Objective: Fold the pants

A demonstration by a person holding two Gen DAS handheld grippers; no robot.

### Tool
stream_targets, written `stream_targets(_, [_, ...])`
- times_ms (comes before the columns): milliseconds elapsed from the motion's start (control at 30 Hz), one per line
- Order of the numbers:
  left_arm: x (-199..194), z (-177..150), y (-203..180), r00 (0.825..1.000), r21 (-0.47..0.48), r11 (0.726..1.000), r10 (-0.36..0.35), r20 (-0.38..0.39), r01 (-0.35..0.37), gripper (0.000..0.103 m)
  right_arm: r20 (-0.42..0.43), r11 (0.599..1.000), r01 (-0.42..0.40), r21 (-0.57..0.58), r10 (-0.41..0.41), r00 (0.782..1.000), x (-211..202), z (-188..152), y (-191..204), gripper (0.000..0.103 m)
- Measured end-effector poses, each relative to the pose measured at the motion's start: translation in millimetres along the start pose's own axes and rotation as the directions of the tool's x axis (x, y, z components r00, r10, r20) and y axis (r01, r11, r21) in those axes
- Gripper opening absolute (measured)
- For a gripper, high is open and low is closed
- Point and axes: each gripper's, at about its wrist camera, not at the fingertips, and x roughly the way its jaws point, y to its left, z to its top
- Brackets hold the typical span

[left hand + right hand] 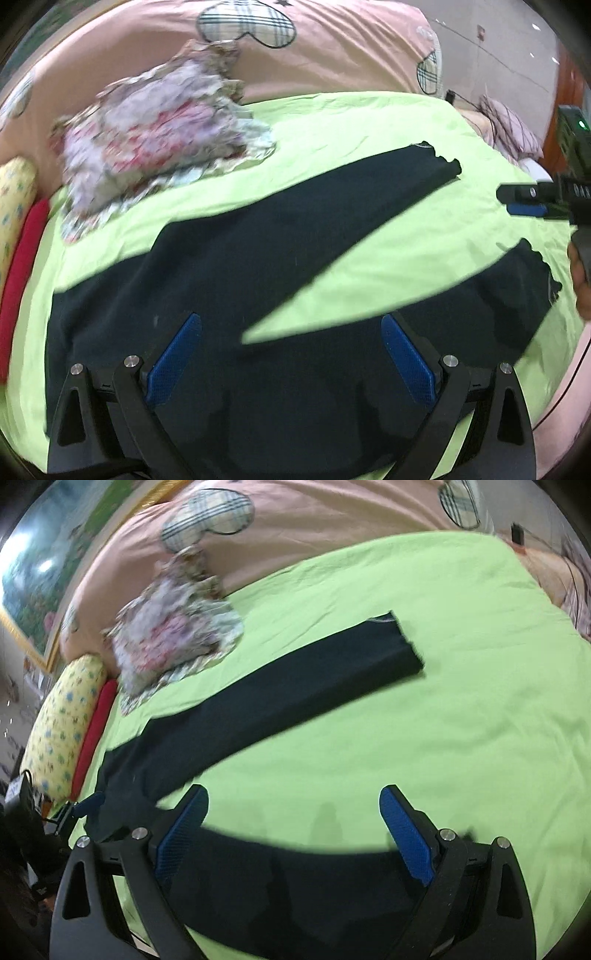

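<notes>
Dark navy pants [221, 266] lie flat on a lime-green sheet [369, 122], legs spread in a V toward the right. My left gripper [291, 332] hovers open over the waist and crotch end, nothing between its blue pads. In the right wrist view the far leg [295, 686] runs diagonally up to its cuff, and the near leg [295, 878] lies under my right gripper [293, 805], which is open and empty. The right gripper [524, 201] also shows at the right edge of the left wrist view, above the near leg's cuff, held by a hand [581, 280].
A crumpled floral cloth [155, 140] sits at the back left of the sheet. A pink duvet [332, 48] with plaid hearts lies behind. A yellow pillow [62, 716] and a red one [92, 734] line the left edge. Open green sheet stretches to the right.
</notes>
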Motion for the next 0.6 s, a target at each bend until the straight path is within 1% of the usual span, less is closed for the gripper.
stream_targets(100, [24, 36, 7, 0.999, 0.047, 0.998, -0.048, -0.001, 0.048, 0.098, -0.001, 1.000, 0.016, -0.026, -0.016, 1.000, 11, 35, -12, 0.094])
stream_targets(167, [39, 56, 10, 0.998, 0.079, 0.995, -0.066, -0.002, 0.066, 0.098, 0.003, 0.997, 0.056, -0.057, -0.056, 0.998, 20, 59, -19, 0.093])
stream_targets(233, [61, 77, 13, 0.995, 0.110, 0.989, -0.101, -0.016, 0.102, 0.098, 0.012, 0.992, 0.085, -0.092, -0.084, 0.996, 30, 83, -25, 0.091])
stream_targets(300, [84, 95, 16, 0.988, 0.124, 0.981, -0.144, -0.048, 0.149, 0.098, 0.015, 0.991, 0.099, -0.093, -0.098, 0.995, 41, 106, -35, 0.086])
stream_targets(400, [119, 119, 20, 0.975, 0.134, 0.967, -0.209, -0.081, 0.218, 0.097, -0.008, 0.982, 0.158, -0.108, -0.159, 0.987, 62, 133, -49, 0.081])
stream_targets(467, [141, 130, 19, 0.963, 0.131, 0.957, -0.244, -0.111, 0.258, 0.097, -0.035, 0.975, 0.176, -0.132, -0.182, 0.983, 80, 147, -55, 0.079])
stream_targets(533, [161, 141, 20, 0.951, 0.129, 0.947, -0.277, -0.138, 0.295, 0.097, -0.073, 0.975, 0.176, -0.138, -0.187, 0.980, 98, 155, -60, 0.077])
stream_targets(600, [180, 152, 20, 0.944, 0.124, 0.942, -0.294, -0.151, 0.313, 0.097, -0.098, 0.975, 0.178, -0.135, -0.192, 0.977, 109, 161, -66, 0.068])
